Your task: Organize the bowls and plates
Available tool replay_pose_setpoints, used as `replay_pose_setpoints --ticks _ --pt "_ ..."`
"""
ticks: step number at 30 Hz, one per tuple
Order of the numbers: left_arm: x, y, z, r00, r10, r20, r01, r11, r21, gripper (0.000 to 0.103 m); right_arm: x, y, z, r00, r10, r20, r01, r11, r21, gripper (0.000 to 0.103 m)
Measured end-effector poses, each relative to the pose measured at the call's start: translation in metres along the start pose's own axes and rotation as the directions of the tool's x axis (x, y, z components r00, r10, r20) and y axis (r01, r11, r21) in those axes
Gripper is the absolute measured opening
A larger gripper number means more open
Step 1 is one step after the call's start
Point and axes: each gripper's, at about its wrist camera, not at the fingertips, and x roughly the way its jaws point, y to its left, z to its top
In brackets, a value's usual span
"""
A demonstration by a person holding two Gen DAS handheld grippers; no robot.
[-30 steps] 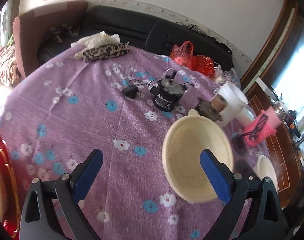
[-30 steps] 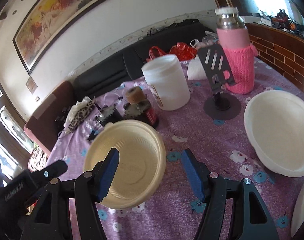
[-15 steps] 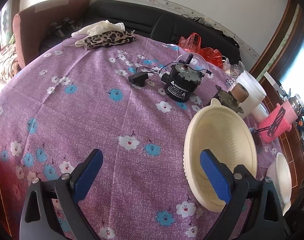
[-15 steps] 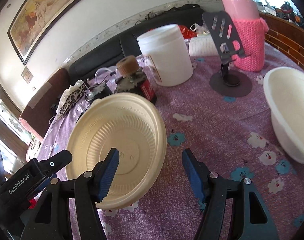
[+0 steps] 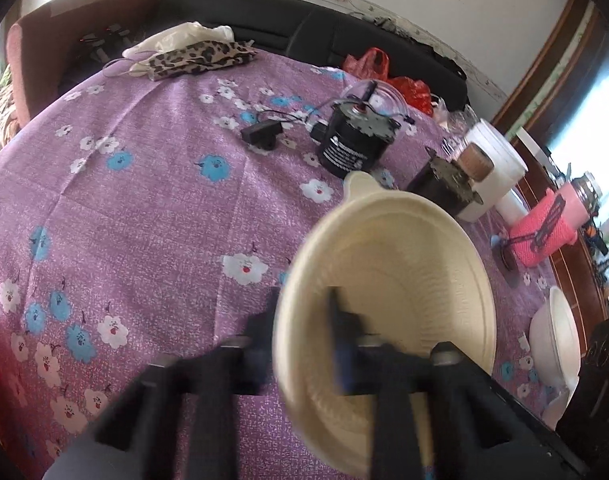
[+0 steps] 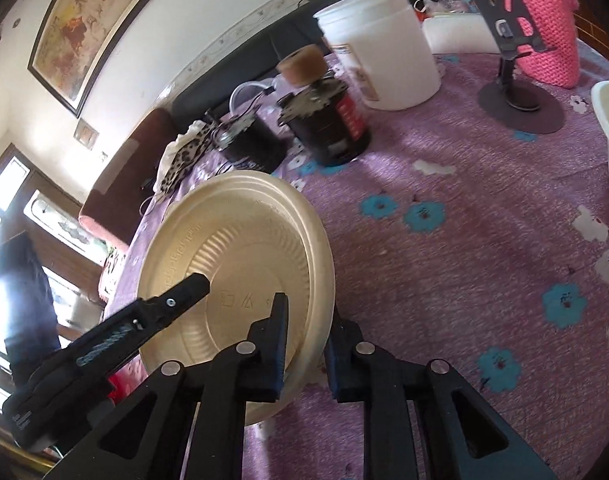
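Two grippers are working on one cream bowl (image 5: 400, 280), which is sitting tilted on the purple flowered cloth (image 5: 144, 208) toward the near right of the table. The left gripper (image 5: 304, 320) is clenching the bowl's near wall, one finger outside and one inside. The right gripper (image 6: 304, 340) is closing on the bowl's opposite rim, with the rim lying between its fingers and both pads looking pressed to it. In the right wrist view the left gripper's black finger is reaching in over the bowl's ribbed inside.

One white bowl (image 5: 554, 336) is standing apart at the right edge of the cloth.

Two black motors are sitting behind the cream bowl: one (image 5: 352, 144) is carrying a white label too blurred to read, the other (image 6: 328, 120) is showing a red label, also unreadable, and has a brown roller on top. One white tub (image 6: 384, 40) is standing just behind them, its label illegible. One pink knitted bottle cover (image 6: 544, 20) and one black phone stand (image 6: 512, 52) are standing near each other to the right. One leopard-print pouch (image 5: 200, 58) is lying at the far edge.

The cream bowl's floor is bearing embossed symbols and rim lettering I cannot make out.
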Motion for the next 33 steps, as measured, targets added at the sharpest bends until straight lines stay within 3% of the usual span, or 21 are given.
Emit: replay_pose_setpoints --ticks 5,11,18,24,33 --pt "-0.025 -0.017 -0.004 0.995 0.058 0.083 -0.065 0.994 0.089 0.012 -0.008 0.005 -0.002 1.0 -0.006 0.017 0.006 1.0 -0.004 0.018" --pt "-0.079 -0.029 -0.014 0.968 0.134 0.214 -0.168 0.974 0.151 0.012 -0.036 0.024 -0.006 0.997 0.03 0.077 -0.027 0.999 -0.044 0.018" --pt "-0.158 0.004 -0.038 0.927 0.219 0.304 -0.26 0.96 0.101 0.012 -0.066 0.083 -0.033 0.988 0.13 0.08 -0.115 0.978 -0.173 0.019" --pt "-0.216 0.037 -0.065 0.917 0.232 0.325 -0.261 0.964 0.05 0.012 -0.102 0.132 -0.077 0.978 0.188 0.088 -0.16 0.952 -0.261 0.019" --pt "-0.264 0.065 -0.101 0.887 0.26 0.382 -0.282 0.959 0.001 0.012 -0.127 0.176 -0.116 0.977 0.193 0.095 -0.151 0.929 -0.338 0.019"
